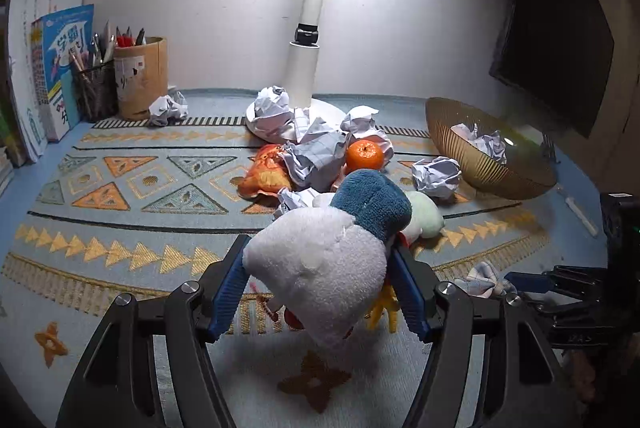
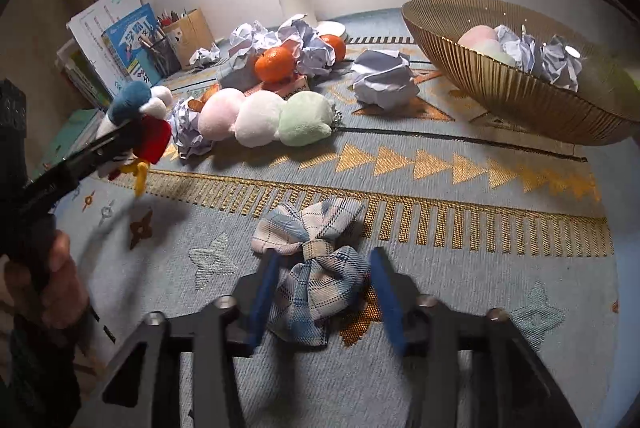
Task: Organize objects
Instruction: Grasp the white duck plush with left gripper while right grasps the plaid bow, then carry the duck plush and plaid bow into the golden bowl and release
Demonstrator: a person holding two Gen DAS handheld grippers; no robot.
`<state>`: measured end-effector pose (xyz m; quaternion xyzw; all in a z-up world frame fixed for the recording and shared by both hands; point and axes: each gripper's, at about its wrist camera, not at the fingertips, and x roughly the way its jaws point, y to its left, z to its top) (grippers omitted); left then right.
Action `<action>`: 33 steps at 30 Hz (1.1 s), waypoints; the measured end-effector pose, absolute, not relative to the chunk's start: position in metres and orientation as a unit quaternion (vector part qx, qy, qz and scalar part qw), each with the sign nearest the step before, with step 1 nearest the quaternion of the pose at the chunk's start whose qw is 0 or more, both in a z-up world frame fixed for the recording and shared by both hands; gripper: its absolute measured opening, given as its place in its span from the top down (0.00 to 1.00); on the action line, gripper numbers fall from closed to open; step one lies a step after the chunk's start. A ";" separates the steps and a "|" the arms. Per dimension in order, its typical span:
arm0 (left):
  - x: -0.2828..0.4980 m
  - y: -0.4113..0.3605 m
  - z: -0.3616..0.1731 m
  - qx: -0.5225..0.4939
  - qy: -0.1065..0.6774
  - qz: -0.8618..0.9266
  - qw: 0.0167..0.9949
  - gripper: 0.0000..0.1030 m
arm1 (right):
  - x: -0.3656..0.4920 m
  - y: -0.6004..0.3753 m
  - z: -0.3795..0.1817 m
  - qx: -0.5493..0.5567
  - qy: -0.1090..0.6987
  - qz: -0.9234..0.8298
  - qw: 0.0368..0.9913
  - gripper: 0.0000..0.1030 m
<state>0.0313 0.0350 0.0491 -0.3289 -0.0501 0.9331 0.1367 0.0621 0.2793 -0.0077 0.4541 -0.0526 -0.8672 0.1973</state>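
My left gripper [image 1: 318,252] is shut on a white and blue plush bird [image 1: 328,260] and holds it above the patterned mat; the bird also shows in the right wrist view [image 2: 136,115], at the left. My right gripper [image 2: 324,256] is open, low over the mat, with its fingers on either side of a plaid fabric bow [image 2: 316,268]. A pink, white and green plush [image 2: 264,119] lies on the mat. Oranges [image 2: 276,63] and crumpled paper balls [image 2: 384,77] lie further back. A gold wire bowl [image 2: 512,75] at the right holds paper balls and a plush.
A white lamp [image 1: 308,43] stands at the back middle. Books [image 1: 48,67] and pen holders [image 1: 140,75] stand at the back left. A dark monitor [image 1: 560,7] hangs at the right. An orange fish-shaped toy [image 1: 266,171] lies by the paper balls.
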 end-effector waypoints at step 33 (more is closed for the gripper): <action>0.039 0.027 0.047 -0.314 -0.066 0.937 0.136 0.36 | 0.084 0.232 -0.011 0.413 0.109 -0.893 0.143 0.74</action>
